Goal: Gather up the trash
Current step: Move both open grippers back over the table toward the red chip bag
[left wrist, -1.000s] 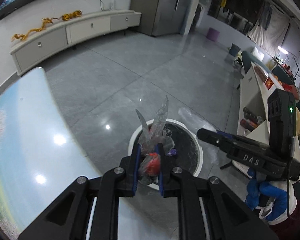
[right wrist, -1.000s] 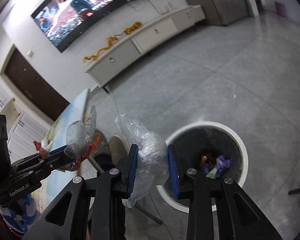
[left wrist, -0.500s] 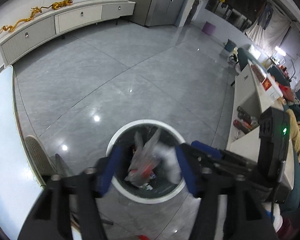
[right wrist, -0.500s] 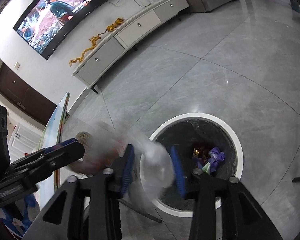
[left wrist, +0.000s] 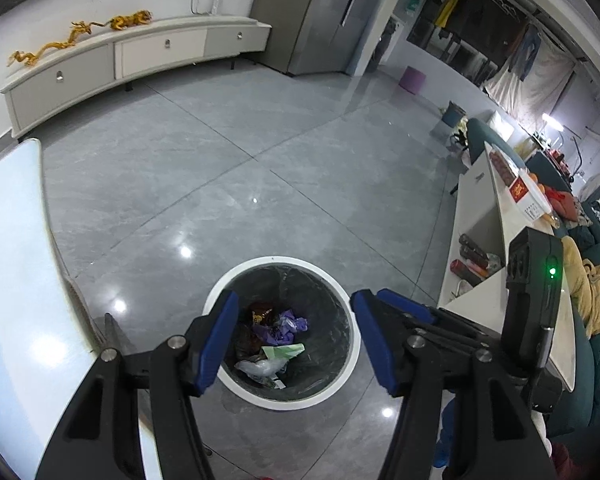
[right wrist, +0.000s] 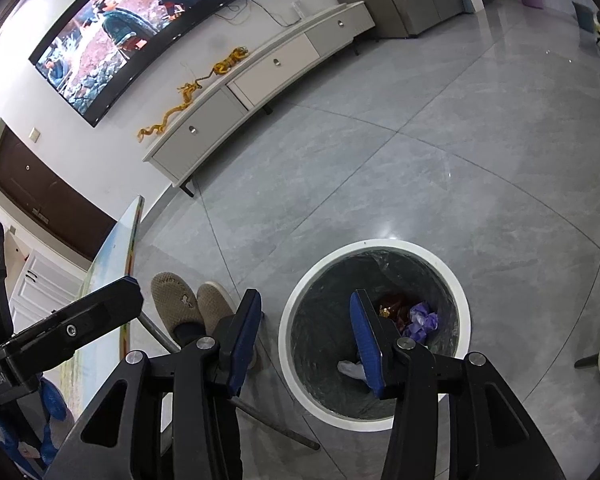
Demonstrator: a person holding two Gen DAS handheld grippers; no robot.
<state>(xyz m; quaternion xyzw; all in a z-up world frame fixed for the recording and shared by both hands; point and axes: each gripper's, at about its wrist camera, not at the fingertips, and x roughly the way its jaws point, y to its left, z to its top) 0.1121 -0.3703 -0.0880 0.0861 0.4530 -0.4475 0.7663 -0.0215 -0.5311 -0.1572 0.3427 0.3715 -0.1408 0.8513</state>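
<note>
Trash (left wrist: 274, 340) lies in the white-rimmed bin (left wrist: 260, 394) on the floor, at 6 o'clock in both views. Left gripper (left wrist: 294, 340) and right gripper (right wrist: 304, 336) hang above it, fingers spread, nothing between them.

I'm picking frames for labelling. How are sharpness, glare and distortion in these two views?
Left wrist view: sharp, strong fisheye bend, bright lamp spots on the glossy grey tiled floor, dark corners. Right wrist view: also sharp, the round white-rimmed bin clear, wall television bowed, one small floor glint.
</note>
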